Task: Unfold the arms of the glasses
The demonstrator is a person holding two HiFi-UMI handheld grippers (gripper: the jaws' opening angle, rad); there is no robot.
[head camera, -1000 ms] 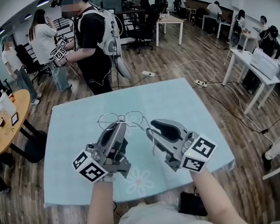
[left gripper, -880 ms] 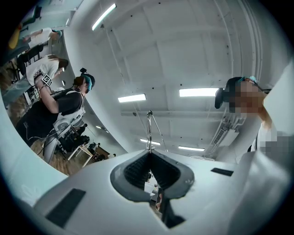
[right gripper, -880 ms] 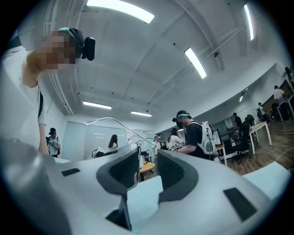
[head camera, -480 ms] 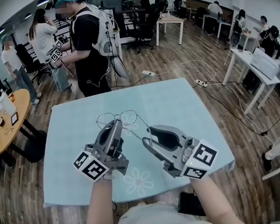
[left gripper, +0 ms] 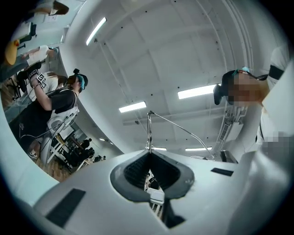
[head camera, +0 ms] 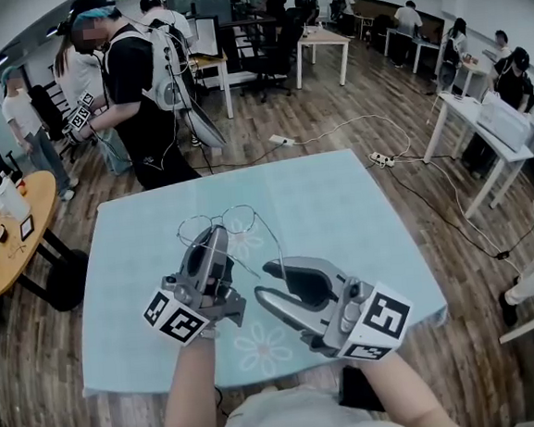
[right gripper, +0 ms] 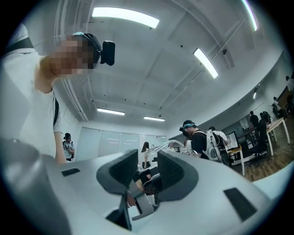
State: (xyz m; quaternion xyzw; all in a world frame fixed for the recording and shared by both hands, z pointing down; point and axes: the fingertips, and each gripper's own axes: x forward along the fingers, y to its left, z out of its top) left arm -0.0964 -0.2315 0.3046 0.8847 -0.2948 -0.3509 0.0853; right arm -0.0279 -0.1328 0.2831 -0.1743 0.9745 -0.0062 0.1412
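Left gripper [head camera: 216, 235] is clamped down on the glasses [head camera: 238, 218], jaws pinched together on the thin wire frame. In the left gripper view you can see the wire poking straight up out of the closed tips [left gripper: 149, 153], with one arm of the glasses [left gripper: 183, 131] sweeping off toward the right of the frame against the ceiling. From the head view, the glasses sit just above centre of the frame, lifted off the light blue counter [head camera: 340, 201], both round lenses fanned out just past the left gripper's tips.

Right gripper [head camera: 265, 281] is lower and a bit right of centre, and its jaws are about halfway open with nothing pressed between them. The right gripper view [right gripper: 147, 167] shows a clear gap between the two dark pads. One thin arm of the glasses runs down from the lenses and ends just beside the right gripper's upper tip; can't tell if it's actually touching.

Counter has a pale flower print [head camera: 260, 343] near the bottom edge. Upper left of the head view there's a person in a black shirt [head camera: 140, 89], and a round wooden table [head camera: 8, 230] at the left edge.
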